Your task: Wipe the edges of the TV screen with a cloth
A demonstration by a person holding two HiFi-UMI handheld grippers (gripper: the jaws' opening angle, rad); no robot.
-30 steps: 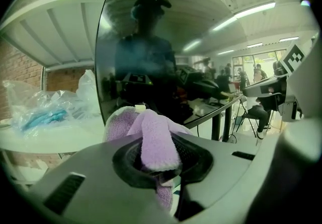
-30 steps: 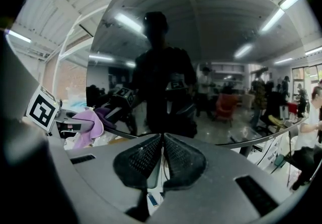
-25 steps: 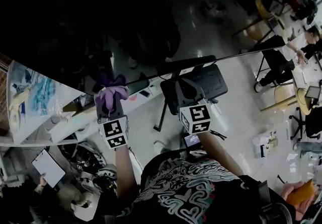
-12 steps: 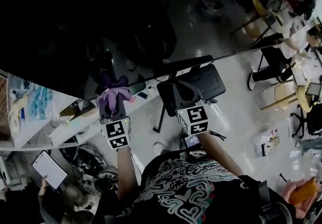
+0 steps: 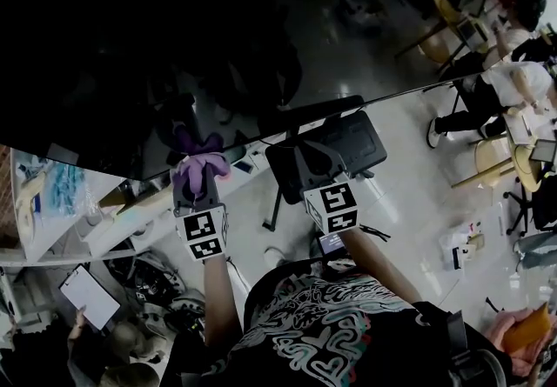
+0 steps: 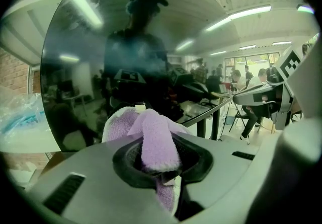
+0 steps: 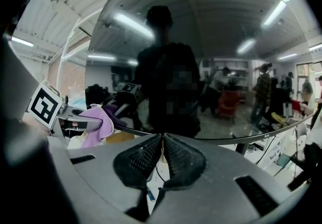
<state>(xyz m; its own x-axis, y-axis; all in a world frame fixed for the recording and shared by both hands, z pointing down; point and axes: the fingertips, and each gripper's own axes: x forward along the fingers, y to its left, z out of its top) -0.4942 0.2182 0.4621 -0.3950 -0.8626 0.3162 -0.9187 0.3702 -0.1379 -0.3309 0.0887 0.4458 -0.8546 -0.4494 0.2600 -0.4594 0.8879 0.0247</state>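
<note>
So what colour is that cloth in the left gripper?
The cloth is light purple, clearest in the left gripper view.

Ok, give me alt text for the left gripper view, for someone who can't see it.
The left gripper is shut on a purple cloth, held up before a dark TV screen. The glass reflects a person's silhouette and ceiling lights; the right gripper shows at the right edge.
</note>
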